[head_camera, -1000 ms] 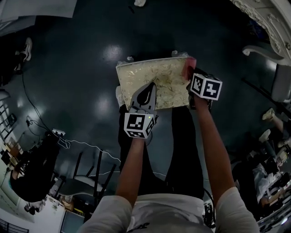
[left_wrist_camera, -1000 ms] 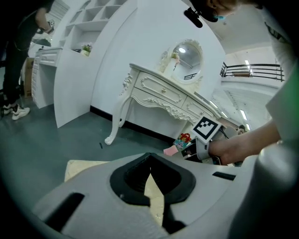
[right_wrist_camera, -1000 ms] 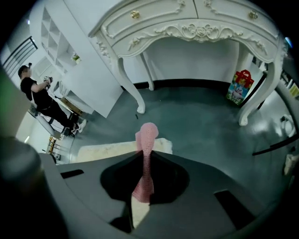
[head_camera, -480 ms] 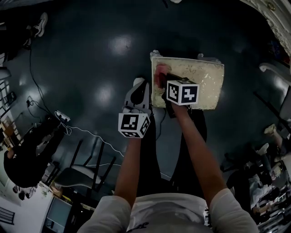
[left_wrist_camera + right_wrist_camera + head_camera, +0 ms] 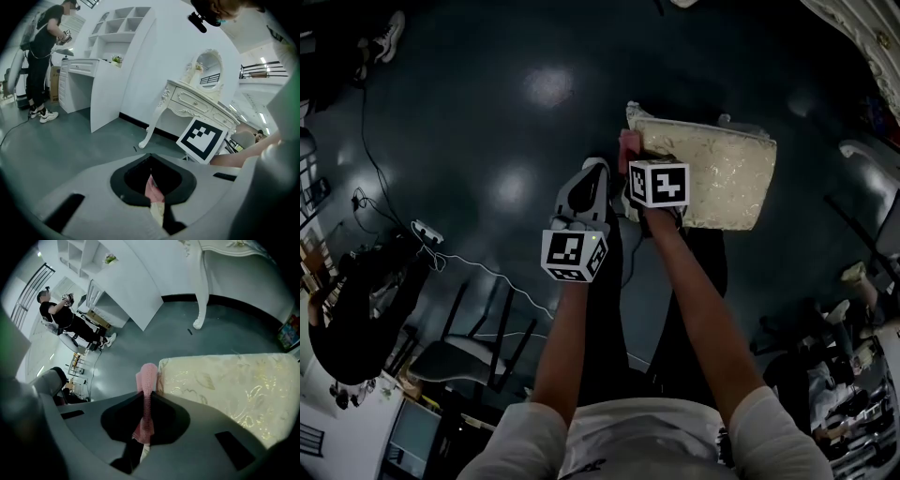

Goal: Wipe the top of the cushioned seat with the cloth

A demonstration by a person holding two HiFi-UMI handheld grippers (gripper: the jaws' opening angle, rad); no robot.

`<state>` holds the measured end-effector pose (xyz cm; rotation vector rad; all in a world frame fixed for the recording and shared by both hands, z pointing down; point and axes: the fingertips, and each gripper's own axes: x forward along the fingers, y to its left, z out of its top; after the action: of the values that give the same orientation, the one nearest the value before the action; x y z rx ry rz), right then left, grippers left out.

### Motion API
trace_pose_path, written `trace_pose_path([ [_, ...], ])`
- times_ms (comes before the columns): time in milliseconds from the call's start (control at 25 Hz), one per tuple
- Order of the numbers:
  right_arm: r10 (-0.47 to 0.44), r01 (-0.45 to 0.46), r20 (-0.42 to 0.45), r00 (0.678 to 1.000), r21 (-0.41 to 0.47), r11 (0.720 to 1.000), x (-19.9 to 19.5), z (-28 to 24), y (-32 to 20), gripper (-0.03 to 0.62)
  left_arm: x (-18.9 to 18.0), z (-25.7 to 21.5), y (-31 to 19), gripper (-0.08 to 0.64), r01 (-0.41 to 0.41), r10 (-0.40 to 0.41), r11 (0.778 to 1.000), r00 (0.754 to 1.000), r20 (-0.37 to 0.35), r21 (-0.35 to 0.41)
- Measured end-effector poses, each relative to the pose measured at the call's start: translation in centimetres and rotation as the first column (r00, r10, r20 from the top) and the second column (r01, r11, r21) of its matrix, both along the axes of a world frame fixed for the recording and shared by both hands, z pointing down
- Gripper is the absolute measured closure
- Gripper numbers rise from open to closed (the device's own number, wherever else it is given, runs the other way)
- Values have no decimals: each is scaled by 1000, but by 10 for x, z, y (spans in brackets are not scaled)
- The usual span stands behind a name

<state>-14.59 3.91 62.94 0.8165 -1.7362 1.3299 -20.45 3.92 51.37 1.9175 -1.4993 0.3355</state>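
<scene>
The cushioned seat [image 5: 712,183] is cream with a gold leaf pattern and stands on the dark floor; the right gripper view shows its top [image 5: 229,385]. My right gripper [image 5: 635,167] sits at the seat's near left corner, shut on the pink cloth [image 5: 625,148]. In its own view, my right gripper [image 5: 146,404] has the cloth [image 5: 147,378] standing up between its jaws, right at the cushion's left edge. My left gripper [image 5: 587,178] hangs left of the seat over the floor. The left gripper [image 5: 152,177] has its jaws together and nothing in them.
A white dressing table [image 5: 201,101] with carved legs [image 5: 202,296] stands beyond the seat, with white shelving [image 5: 117,61] beside it. A person [image 5: 42,56] stands at a far desk. A black chair [image 5: 478,361] and a floor cable [image 5: 459,277] lie to my left.
My right gripper has drawn the pink cloth across the seat from its right side to its left edge. The left gripper has come off the cushion and now hangs beside it.
</scene>
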Motion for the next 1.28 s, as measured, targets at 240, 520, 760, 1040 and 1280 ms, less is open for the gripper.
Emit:
trace_pose_path([
  [240, 24, -25, 49, 999, 12, 1000, 26, -10, -6, 566, 26, 2, -6, 546, -13, 13, 1000, 1000, 1, -3],
  [520, 67, -68, 51, 996, 28, 997, 82, -16, -11, 565, 73, 5, -8, 547, -31, 31, 999, 999, -12, -11],
  [760, 117, -119, 45, 992, 41, 992, 140, -15, -19, 566, 120, 10, -9, 546, -74, 74, 997, 997, -30, -17],
  [1040, 172, -174, 27, 985, 66, 983, 201, -16, -28, 566, 176, 16, -11, 546, -129, 128, 991, 991, -47, -24],
  [1280, 229, -227, -21, 973, 83, 970, 265, -16, -35, 566, 219, 21, -15, 546, -156, 154, 987, 986, -64, -26],
])
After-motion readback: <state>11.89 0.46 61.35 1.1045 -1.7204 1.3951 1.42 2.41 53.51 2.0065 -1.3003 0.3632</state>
